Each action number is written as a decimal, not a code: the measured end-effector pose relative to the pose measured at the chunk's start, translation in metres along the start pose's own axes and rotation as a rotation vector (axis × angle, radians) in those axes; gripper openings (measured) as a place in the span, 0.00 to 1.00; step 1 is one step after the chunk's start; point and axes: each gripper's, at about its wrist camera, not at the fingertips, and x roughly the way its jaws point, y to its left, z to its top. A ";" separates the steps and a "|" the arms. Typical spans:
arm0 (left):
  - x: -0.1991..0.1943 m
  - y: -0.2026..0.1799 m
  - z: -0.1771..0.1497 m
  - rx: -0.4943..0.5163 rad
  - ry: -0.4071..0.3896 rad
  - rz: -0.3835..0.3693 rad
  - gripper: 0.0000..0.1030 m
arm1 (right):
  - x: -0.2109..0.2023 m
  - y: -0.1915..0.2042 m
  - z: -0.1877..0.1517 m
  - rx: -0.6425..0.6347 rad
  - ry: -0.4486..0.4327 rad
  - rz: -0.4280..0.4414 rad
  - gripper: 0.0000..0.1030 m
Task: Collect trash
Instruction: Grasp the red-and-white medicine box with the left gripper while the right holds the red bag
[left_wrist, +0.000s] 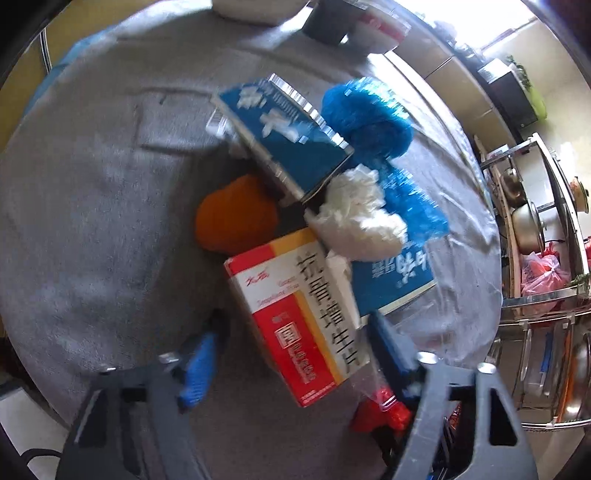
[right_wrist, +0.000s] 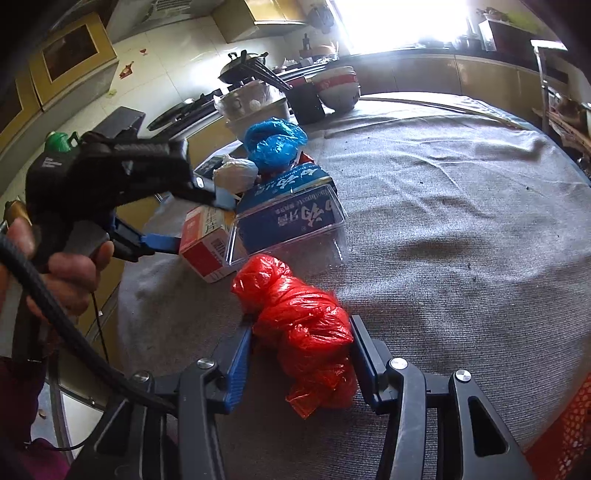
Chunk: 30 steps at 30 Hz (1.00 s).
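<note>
Blue boxes (right_wrist: 295, 218) in clear case (right_wrist: 341, 236).

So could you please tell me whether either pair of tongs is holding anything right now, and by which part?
The right tongs grip the red plastic bag across its middle. The left tongs straddle the red-and-white box; no clear grip.

A grey cloth (right_wrist: 443, 206) covers the round table. At its far edge stand a dark box (right_wrist: 306, 103) and, just right of it, a white bowl with a red band (right_wrist: 338, 86). Beyond them, on the far left, a pan (right_wrist: 242, 62) sits on the stove. On the far right a metal rack (left_wrist: 546, 229) holds pots, with a pink bag (left_wrist: 543, 273) beside them.
</note>
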 end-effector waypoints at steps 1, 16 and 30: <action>0.000 0.003 0.000 -0.012 0.007 -0.016 0.66 | 0.000 0.000 0.000 -0.001 -0.001 -0.002 0.51; -0.025 0.027 -0.019 0.044 -0.025 0.064 0.60 | -0.013 0.015 -0.008 -0.056 -0.036 0.000 0.50; -0.086 -0.018 -0.076 0.319 -0.172 0.083 0.59 | -0.070 -0.002 -0.019 -0.007 -0.136 -0.015 0.50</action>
